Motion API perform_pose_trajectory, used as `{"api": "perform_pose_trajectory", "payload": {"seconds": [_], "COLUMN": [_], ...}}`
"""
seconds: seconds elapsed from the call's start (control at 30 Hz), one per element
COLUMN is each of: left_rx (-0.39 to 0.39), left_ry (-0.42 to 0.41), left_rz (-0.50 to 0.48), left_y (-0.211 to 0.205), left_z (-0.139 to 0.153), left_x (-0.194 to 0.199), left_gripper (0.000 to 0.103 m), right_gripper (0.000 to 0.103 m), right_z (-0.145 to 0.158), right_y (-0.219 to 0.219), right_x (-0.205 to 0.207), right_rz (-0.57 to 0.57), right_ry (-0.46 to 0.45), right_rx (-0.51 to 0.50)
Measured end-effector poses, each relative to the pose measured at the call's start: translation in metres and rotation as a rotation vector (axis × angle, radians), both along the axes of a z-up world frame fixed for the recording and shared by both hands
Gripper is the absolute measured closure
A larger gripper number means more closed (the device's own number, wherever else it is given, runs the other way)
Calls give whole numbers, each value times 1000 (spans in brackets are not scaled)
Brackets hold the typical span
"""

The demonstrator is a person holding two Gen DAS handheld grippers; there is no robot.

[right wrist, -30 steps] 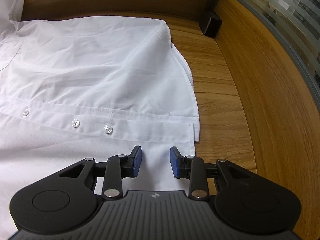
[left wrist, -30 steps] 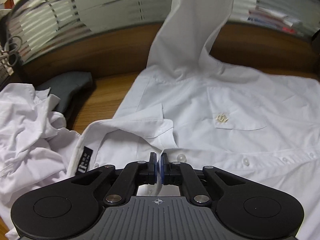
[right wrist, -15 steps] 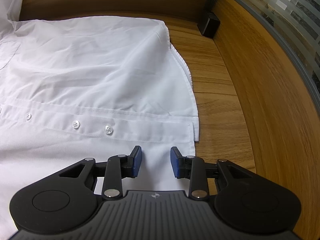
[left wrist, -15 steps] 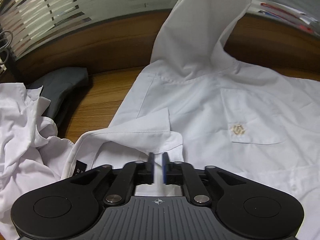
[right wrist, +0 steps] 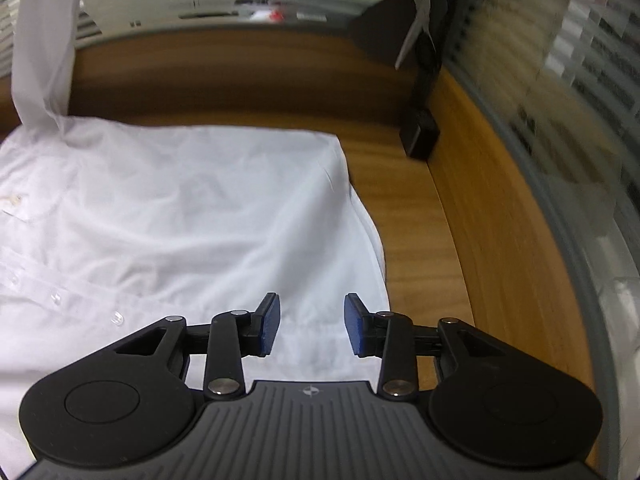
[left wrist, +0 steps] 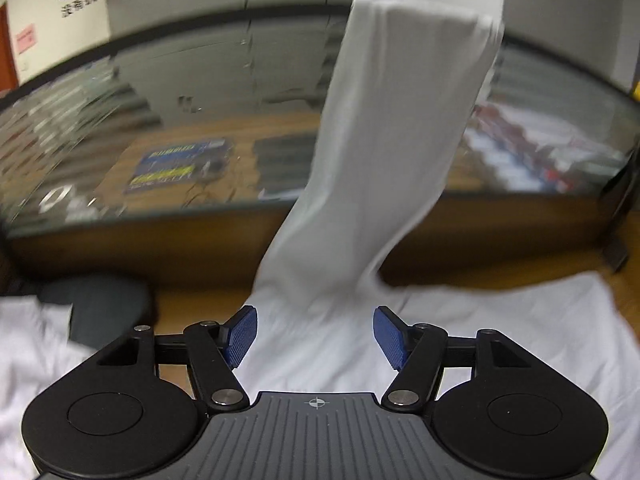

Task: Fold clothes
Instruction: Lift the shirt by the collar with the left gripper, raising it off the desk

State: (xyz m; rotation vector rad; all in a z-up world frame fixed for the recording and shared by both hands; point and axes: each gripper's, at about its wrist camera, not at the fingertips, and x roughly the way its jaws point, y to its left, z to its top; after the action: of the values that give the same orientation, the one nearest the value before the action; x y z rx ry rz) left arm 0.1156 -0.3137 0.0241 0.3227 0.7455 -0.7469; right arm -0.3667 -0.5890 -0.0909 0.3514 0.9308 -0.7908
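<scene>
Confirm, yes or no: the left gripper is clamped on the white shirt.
No. The left gripper stands open above the white shirt, nothing between its pads.

Counts, both wrist views:

- Flat-spread white cotton button-front shirt (right wrist: 192,208): one, on wooden desk; one sleeve (left wrist: 384,160) hanging up over partition.
- Small white buttons (right wrist: 117,317) on its placket: three made out, blurred.
- Chest pocket with small gold emblem (right wrist: 12,200): one.
- Crumpled white garment heap (left wrist: 28,344): one, number of pieces inside cannot tell.
- Dark grey folded cloth item (left wrist: 104,304): one.
- Small black box-shaped object (right wrist: 420,140) at desk corner: one.
- Black two-finger grippers with blue ribbed pads: two, left gripper (left wrist: 315,336) and right gripper (right wrist: 312,326).
</scene>
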Motion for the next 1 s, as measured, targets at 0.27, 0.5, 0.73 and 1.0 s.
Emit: {"api": "perform_pose_trajectory", "payload": {"seconds": [0.27,0.5,0.73,1.0], "left_rx": [-54,-49,-12,-12], "left_ry": [56,67,40,9], "left_rz": [-138,-179,-150,-135], "left_y": [-60,-106,-142,-146], "left_z": [80,103,99,93], "left_x": [53,86,97,98], "left_gripper": [36,39,40,85], "right_gripper": [61,57,56,56], "right_z": [40,66,81,80], "right_y": [-3,-9,-15,-21], "right_x": [-3,-9,-11,-8], "right_rz": [9,0,-6,-1], "right_ry": [-113,-185,-229,-224], "right_rx": [96,107,110,110]}}
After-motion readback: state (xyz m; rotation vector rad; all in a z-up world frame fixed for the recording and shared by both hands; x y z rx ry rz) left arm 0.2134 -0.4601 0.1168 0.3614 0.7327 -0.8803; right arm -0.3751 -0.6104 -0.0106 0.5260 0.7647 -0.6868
